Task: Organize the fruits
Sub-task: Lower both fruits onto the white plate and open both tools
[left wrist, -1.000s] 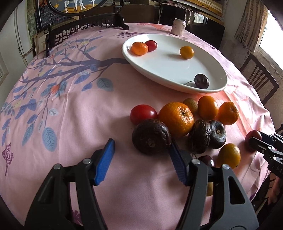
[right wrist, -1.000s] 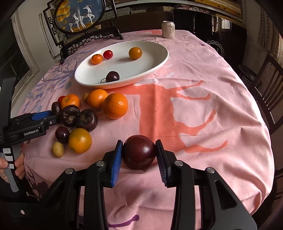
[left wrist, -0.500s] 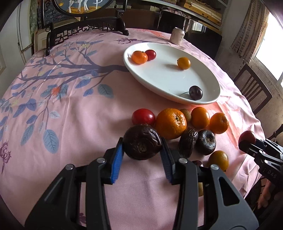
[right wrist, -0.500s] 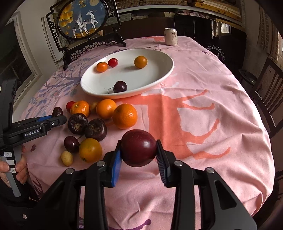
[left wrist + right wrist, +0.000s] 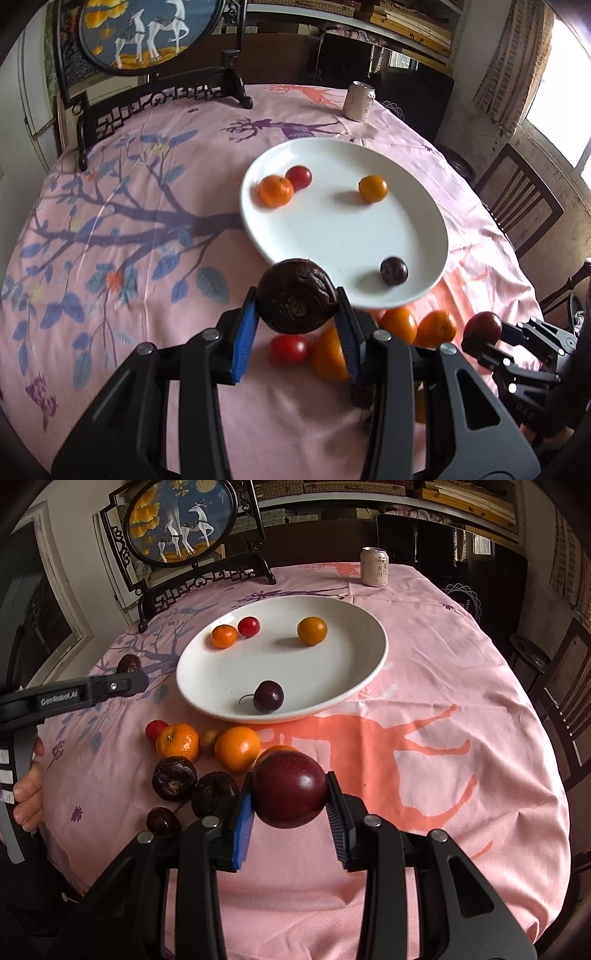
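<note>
Wrinkled dark fruit (image 5: 297, 301) clamped between left gripper (image 5: 297, 325) pads; red plum (image 5: 290, 788) likewise in right gripper (image 5: 290, 818).

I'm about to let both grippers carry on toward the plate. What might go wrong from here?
The round plum in the right gripper could slip and roll off the table. The wrinkled fruit in the left gripper, once dropped, might knock the cherry about on the plate.

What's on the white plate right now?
The white plate holds four fruits: a mandarin touching a red cherry tomato, an orange-yellow fruit, and a dark stemmed plum. In the left wrist view, the gripped wrinkled fruit covers its near rim.
</note>
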